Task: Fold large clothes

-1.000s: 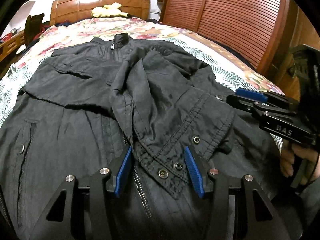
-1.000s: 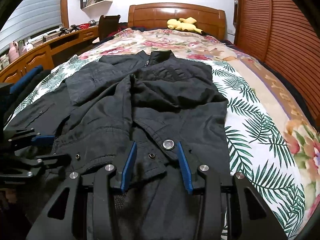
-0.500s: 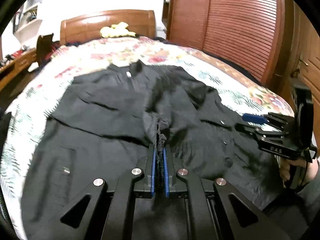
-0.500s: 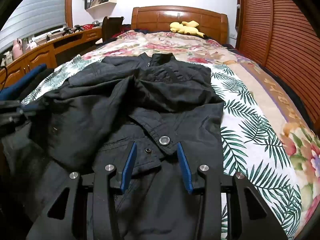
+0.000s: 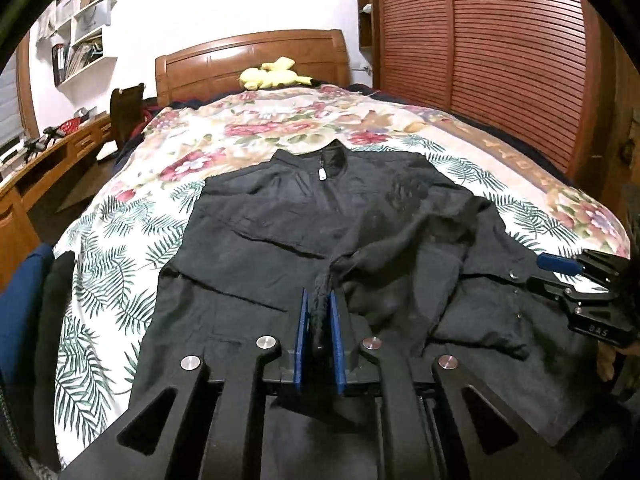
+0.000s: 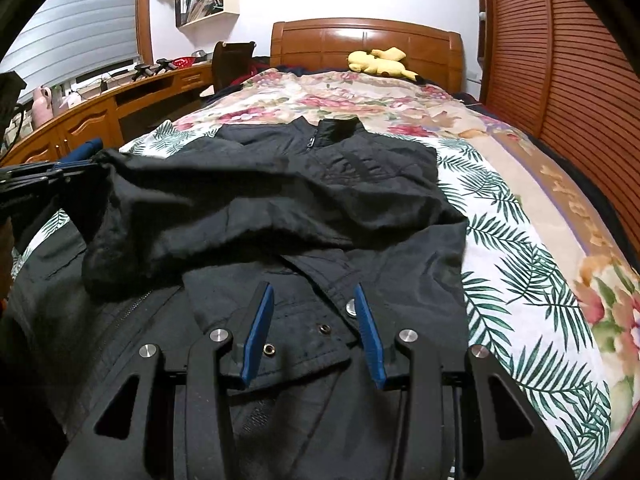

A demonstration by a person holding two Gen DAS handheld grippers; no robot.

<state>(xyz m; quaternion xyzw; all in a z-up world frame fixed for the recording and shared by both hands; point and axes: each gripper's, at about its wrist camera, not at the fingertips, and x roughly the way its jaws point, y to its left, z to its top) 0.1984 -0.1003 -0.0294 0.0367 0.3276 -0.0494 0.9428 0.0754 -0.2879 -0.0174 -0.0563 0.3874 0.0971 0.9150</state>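
Left wrist: one jacket (image 5: 280, 216), two tongs (left (image 5: 319, 312) pinching fabric).

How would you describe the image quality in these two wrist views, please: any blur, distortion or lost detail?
Left wrist view: strong fisheye bending, dark vignette corners; the black zip-up jacket reads as near-uniform dark, folds hard to separate; the bunched cloth between the left tool pads is soft. Right wrist view: same distortion, curving the slatted wooden wardrobe doors; the lifted sleeve at left looks smeared, while the metal snap button by the right tool is crisp.

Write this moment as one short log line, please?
step: folding jacket on bed | left gripper: jaws easing open, cuff between them | right gripper: open over hem
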